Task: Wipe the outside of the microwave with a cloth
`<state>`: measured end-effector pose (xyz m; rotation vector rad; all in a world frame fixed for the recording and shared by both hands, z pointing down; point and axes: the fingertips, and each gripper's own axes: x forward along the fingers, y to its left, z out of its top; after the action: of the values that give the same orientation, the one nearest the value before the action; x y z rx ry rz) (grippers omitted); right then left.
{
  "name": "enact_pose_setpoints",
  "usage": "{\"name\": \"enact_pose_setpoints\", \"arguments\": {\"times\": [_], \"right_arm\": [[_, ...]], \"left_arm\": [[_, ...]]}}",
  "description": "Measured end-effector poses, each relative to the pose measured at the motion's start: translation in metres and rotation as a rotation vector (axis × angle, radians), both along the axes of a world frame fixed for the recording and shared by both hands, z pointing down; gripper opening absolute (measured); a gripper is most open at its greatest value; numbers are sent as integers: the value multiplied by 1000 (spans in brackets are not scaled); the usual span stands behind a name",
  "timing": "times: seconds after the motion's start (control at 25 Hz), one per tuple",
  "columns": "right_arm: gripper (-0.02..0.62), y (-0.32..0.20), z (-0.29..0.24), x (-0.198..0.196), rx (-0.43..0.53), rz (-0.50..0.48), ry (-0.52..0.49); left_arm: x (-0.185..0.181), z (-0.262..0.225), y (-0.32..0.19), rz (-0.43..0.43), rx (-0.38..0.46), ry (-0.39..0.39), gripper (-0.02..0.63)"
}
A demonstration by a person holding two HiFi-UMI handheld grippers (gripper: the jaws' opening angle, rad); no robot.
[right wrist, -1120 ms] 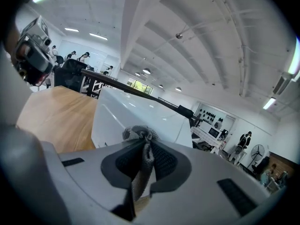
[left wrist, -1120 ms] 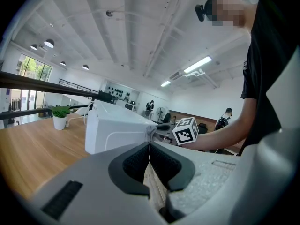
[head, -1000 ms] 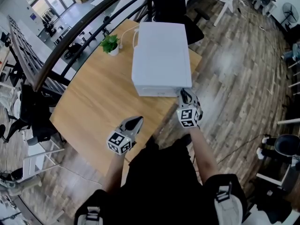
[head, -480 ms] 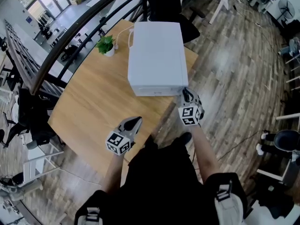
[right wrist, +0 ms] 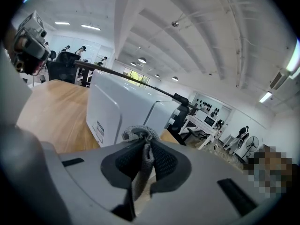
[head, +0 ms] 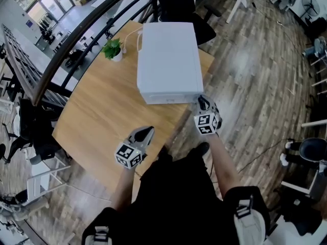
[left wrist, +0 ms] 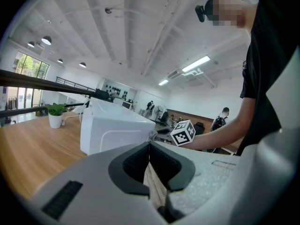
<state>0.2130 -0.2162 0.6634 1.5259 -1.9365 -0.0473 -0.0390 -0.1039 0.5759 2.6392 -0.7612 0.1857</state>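
- Right gripper view, closest in: the right gripper (right wrist: 140,144) has its jaws pinched tight on a bunched grey cloth (right wrist: 139,133), and a tuft pokes up above the tips.
- Left gripper view: the left gripper (left wrist: 149,149) has its jaws pressed together with nothing between them. It hangs idle over the near edge of the wooden table (head: 97,116), well apart from the work.
- Head view: the white microwave (head: 167,55) stands on the table's far right part. The cloth sits low at the microwave's near right corner, just beside the casing. No view settles whether it is touching.
- Progress, as a judgement: the cloth is gripped and brought to the microwave, so wiping looks to be at this one corner. No surface shows marks or a wiped trace, so the done share cannot be read. The broad top, the left side and the back appear left to do.
- Beyond: a small potted plant (head: 113,49) stands near the microwave's far left corner, with a dark railing (head: 76,40) behind.
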Motion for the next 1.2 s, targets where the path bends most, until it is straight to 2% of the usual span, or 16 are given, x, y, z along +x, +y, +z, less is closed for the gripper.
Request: {"name": "enact_pose_setpoints", "arguments": {"times": [0.48,0.92,1.2], "right_arm": [[34,-1,11,-18,-42,-62,-11],[34,-7,17,-61,-54,-136,-32],[34,-7,23,-76,-62,-147,-43]], "left_arm": [[-5,0,5,-28,-6,-11,3],[-29,4,7,-80,-15,-14,3],[-47,10,15,-114,-24,-22,3]]}}
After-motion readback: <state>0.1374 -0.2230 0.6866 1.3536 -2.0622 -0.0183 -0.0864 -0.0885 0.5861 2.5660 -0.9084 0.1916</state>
